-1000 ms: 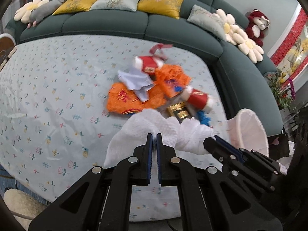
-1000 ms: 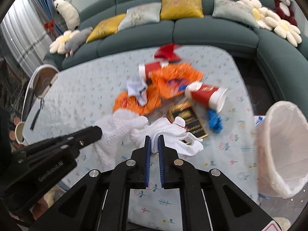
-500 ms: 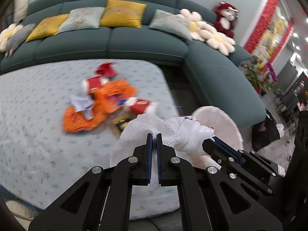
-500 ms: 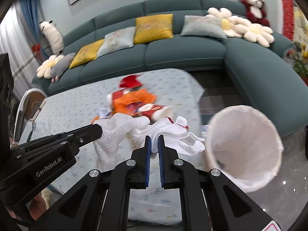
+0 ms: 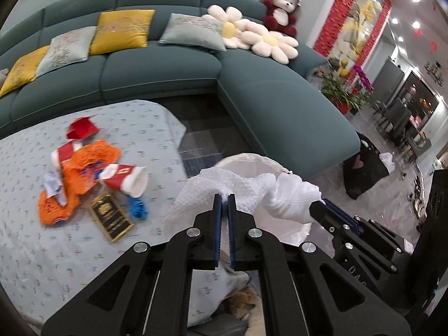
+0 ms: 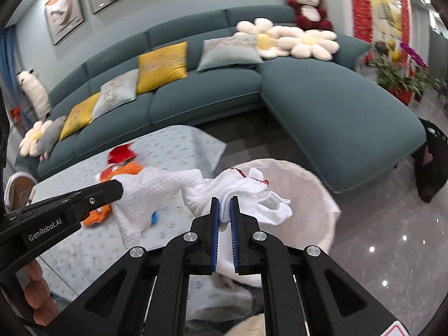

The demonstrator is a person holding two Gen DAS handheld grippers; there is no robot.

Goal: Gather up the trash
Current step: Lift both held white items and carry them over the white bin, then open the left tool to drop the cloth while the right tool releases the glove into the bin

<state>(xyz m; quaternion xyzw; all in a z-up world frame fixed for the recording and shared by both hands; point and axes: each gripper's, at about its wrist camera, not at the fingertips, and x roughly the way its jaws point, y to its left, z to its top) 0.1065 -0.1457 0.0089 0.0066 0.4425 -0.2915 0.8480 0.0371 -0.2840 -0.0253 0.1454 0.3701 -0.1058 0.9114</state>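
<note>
The left tongs [image 5: 224,196] are squeezing tight on a bumpy white cloth [image 5: 224,184] in the middle of the left picture. The right tongs [image 6: 224,200] are squeezing tight on a white cloth with a red edge [image 6: 240,187] in the middle of the right picture. The two cloths are touching each other and hanging between the tongs. Right behind them, a white bin [image 6: 316,196] is standing on the shiny floor [image 6: 392,238], and the red-edged cloth is hanging in front of its open top. On the left side of the left picture, more trash is lying on the surface [image 5: 33,246] with the flowery cover: an orange bag [image 5: 84,165], a red and white paper cup [image 5: 126,176] lying on its side, a black and gold packet [image 5: 110,215], a small blue scrap [image 5: 137,210] and a red paper piece [image 5: 82,128]. A big green sofa [image 5: 168,70] is sitting across the top of both pictures, with yellow and grey pillows, flower cushions and a red teddy bear [image 5: 281,8].
</note>
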